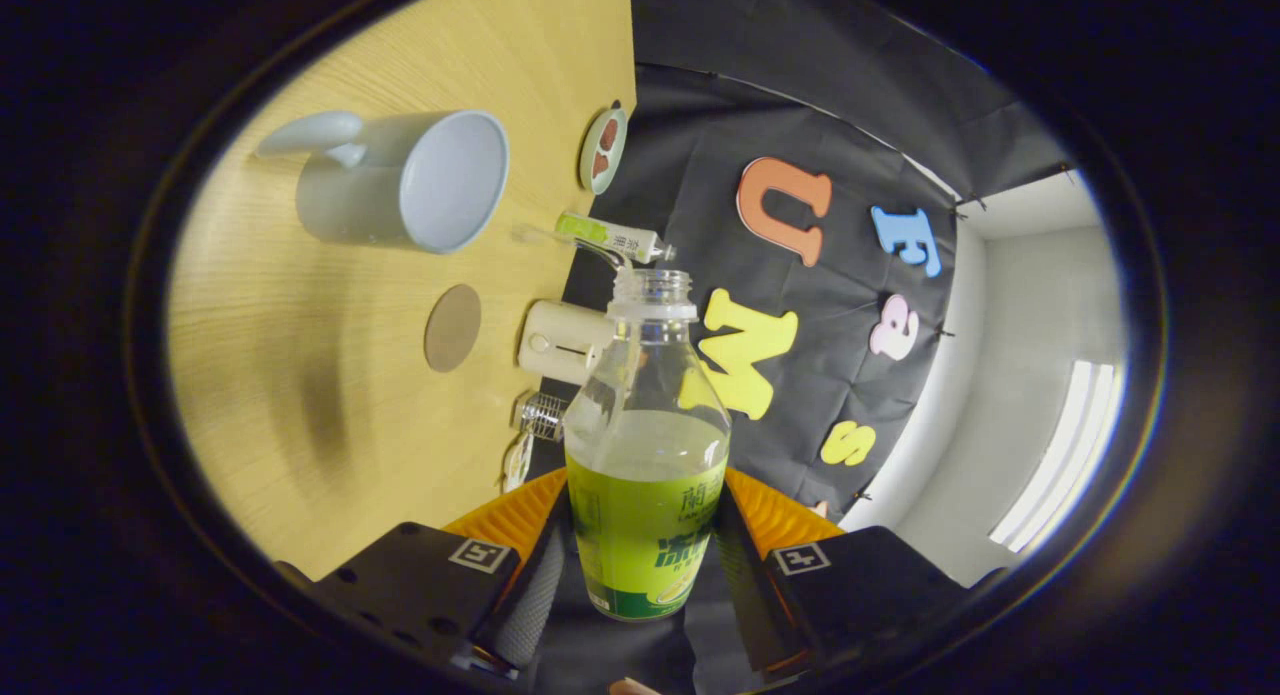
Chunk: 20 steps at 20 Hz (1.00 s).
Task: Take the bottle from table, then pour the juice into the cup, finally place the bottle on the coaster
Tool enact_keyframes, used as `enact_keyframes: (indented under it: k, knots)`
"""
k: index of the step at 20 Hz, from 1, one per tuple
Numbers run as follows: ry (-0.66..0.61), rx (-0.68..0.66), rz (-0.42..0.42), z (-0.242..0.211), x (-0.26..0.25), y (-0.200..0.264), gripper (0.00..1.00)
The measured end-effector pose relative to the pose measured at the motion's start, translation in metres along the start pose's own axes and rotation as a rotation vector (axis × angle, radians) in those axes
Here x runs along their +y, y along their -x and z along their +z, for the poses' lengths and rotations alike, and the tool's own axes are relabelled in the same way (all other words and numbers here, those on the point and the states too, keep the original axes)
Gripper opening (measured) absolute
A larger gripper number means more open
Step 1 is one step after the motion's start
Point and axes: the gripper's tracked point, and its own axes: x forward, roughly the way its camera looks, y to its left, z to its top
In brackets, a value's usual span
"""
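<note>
Gripper (pixel 640 565) rolled onto its side, so the wooden table (pixel 330 405) reads as a wall beside the fingers; most likely the tilt that goes with pouring. The bottle (pixel 648 445) sits between the two fingers, clamped low on its labelled body, one finger against each side. They are closed to the width of the bottle, not spread beyond it, and both appear to press on it. Cap is off, neck open. Green juice (pixel 645 520) fills roughly the lower half; I can't make out any stream leaving the mouth. The cup (pixel 405 180), pale with a handle, stands on the table well beyond the bottle's neck and off to one side, its inside looking empty. My reading: the bottle is lifted and being carried or turned toward the cup, pouring not yet begun. The coaster (pixel 452 327), a flat brown disc, lies on the table between cup and fingers, bare and free to receive the bottle last. Along the table's far edge: a small dish (pixel 603 150), a tube (pixel 612 237), a cream-coloured device (pixel 562 341), a small metallic object (pixel 542 416). None lie between bottle and cup.
</note>
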Motion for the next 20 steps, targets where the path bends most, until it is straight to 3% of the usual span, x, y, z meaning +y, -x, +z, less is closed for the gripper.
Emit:
enact_keyframes:
  k: [20]
  knots:
    - [0.084,0.003,-0.08,-0.003,-0.021,0.003,0.8]
